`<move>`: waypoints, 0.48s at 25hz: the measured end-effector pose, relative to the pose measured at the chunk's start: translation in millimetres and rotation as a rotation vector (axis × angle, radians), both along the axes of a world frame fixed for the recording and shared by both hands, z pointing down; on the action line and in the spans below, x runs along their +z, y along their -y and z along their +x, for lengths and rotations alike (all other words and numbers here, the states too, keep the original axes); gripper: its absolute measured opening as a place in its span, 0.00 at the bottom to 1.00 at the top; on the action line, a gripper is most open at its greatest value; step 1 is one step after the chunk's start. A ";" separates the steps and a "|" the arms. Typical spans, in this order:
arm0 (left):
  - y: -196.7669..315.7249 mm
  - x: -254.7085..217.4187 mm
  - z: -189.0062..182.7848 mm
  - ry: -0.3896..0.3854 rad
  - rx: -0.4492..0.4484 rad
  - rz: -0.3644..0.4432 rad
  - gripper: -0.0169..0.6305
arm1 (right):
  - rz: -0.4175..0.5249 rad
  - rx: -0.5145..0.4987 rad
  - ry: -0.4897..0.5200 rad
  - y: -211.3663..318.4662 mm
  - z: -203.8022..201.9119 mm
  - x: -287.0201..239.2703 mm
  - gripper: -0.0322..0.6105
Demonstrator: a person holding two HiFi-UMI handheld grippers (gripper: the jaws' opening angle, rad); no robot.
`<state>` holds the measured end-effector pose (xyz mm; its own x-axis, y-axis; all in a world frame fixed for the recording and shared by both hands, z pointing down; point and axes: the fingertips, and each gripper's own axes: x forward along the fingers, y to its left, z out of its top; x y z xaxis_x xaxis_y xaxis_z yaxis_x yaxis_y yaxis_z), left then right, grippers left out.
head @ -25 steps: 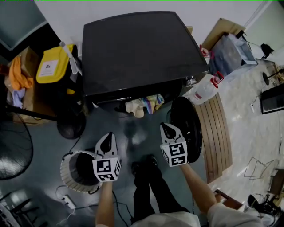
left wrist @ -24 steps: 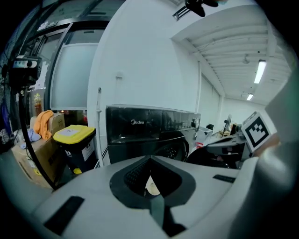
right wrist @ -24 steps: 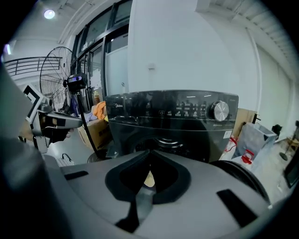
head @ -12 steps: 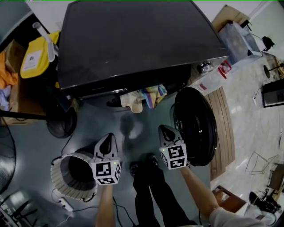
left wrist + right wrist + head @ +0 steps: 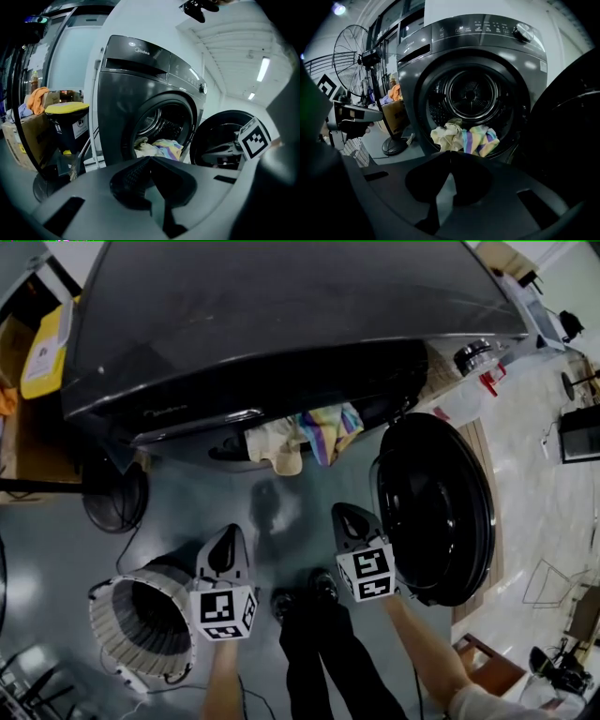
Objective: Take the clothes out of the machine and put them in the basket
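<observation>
A dark machine (image 5: 281,324) is standing on the grey floor (image 5: 202,507), door (image 5: 436,507) open, clothes (image 5: 314,432) spilling out. The left tool (image 5: 225,547), by the basket (image 5: 117,638), and the right tool (image 5: 352,523) are hovering closed, empty.

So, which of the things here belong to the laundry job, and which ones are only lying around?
Belong to the job: washing machine, its open door, clothes at the drum's mouth, basket on the floor.
Only lying about: fan, yellow-lidded bin, cardboard box.
</observation>
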<state>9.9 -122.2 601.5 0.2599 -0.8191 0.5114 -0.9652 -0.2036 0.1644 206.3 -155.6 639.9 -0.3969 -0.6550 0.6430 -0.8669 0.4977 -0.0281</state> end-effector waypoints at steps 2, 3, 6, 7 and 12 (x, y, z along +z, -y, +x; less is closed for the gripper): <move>2.5 6.1 -0.1 -0.005 -0.005 0.007 0.05 | -0.002 -0.005 0.000 1.8 -1.7 9.2 0.09; 3.4 9.3 -0.2 -0.007 -0.007 0.007 0.05 | -0.001 -0.009 0.001 3.3 -3.1 13.4 0.09; 2.6 21.3 -0.5 -0.007 -0.018 -0.004 0.05 | 0.000 -0.024 0.002 6.4 -8.0 24.5 0.09; 2.5 24.7 -0.4 -0.010 -0.023 -0.006 0.05 | 0.002 -0.029 0.001 8.0 -10.3 27.7 0.09; 5.9 32.2 0.4 -0.031 -0.030 0.012 0.05 | 0.016 -0.039 0.010 28.2 -26.4 42.8 0.09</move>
<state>10.4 -128.1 633.7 0.2511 -0.8326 0.4937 -0.9652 -0.1770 0.1923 179.9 -183.7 682.6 -0.4289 -0.6492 0.6281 -0.8464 0.5318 -0.0283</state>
